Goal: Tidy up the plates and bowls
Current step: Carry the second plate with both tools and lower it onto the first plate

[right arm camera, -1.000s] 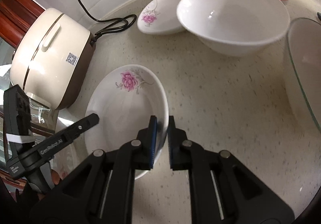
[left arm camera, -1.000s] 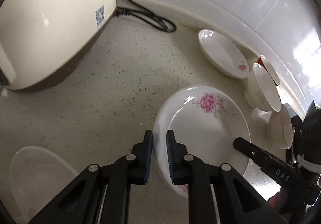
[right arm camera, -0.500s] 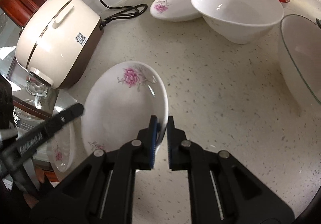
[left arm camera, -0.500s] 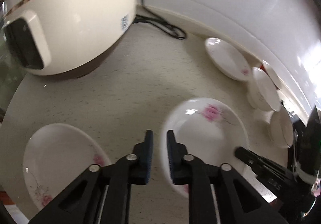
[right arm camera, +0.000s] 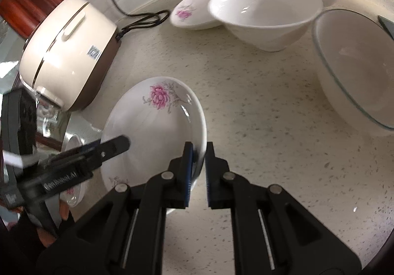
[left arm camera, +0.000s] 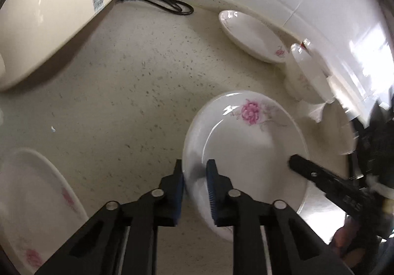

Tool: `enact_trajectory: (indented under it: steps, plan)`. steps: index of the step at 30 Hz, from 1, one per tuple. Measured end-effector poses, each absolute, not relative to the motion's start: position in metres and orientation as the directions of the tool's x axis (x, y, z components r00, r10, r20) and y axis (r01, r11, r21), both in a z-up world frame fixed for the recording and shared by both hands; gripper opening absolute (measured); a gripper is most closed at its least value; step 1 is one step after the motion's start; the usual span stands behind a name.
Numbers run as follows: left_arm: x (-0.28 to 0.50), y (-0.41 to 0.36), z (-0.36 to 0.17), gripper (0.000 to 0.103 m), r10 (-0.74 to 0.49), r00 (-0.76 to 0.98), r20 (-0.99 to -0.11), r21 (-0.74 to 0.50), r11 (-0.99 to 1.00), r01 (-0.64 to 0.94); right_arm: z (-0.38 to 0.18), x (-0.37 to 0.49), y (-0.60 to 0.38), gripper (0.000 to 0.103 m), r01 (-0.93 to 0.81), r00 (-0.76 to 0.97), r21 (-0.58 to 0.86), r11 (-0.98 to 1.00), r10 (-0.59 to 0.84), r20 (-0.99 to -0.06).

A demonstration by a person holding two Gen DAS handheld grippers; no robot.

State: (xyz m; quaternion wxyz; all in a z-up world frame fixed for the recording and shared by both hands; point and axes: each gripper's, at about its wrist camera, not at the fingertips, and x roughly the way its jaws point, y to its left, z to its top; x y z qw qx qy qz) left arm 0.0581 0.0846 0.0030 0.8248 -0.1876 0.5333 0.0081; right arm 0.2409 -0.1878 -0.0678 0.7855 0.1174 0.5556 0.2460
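Both grippers gripped one flowered plate [right arm camera: 152,137] above the counter [right arm camera: 258,112]: the left gripper [left arm camera: 194,171] pinched its left rim, the right gripper [right arm camera: 197,151] its right rim. A second plate [left arm camera: 253,36] lay at 1 o'clock, beside the white bowl [right arm camera: 266,11].

Both views were brightly lit; glare struck the wall tiles [left arm camera: 364,58] at right, motion blur smeared the white bowl [left arm camera: 310,73], and fisheye distortion curved the edges
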Motion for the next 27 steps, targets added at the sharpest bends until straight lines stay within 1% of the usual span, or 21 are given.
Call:
enact_trajectory:
  steps: [2, 4, 9, 14, 18, 27]
  plan:
    - [0.053, 0.082, 0.005, 0.016, -0.168, 0.440, -0.882, -0.283, 0.936, -0.209, -0.069, 0.243, -0.195, 0.012, -0.232, 0.259, 0.485, 0.843, 0.534, -0.805]
    - [0.046, 0.082, 0.009, 0.015, -0.148, 0.454, -0.879, -0.264, 0.943, -0.204, -0.069, 0.240, -0.193, 0.013, -0.242, 0.257, 0.477, 0.845, 0.530, -0.808]
    - [0.035, 0.093, 0.020, 0.015, -0.135, 0.483, -0.865, -0.278, 0.930, -0.239, -0.065, 0.235, -0.190, 0.013, -0.258, 0.254, 0.509, 0.821, 0.566, -0.784]
    - [0.012, 0.110, 0.039, 0.015, -0.080, 0.526, -0.847, -0.264, 0.922, -0.284, -0.051, 0.229, -0.177, 0.013, -0.297, 0.260, 0.539, 0.788, 0.610, -0.749]
    - [-0.010, 0.130, 0.051, 0.015, -0.018, 0.551, -0.834, -0.246, 0.907, -0.343, -0.044, 0.224, -0.156, 0.013, -0.333, 0.243, 0.562, 0.757, 0.645, -0.724]
    - [-0.069, 0.189, 0.056, 0.015, 0.080, 0.553, -0.829, -0.252, 0.830, -0.497, -0.037, 0.203, -0.083, 0.013, -0.468, 0.145, 0.569, 0.676, 0.694, -0.705]
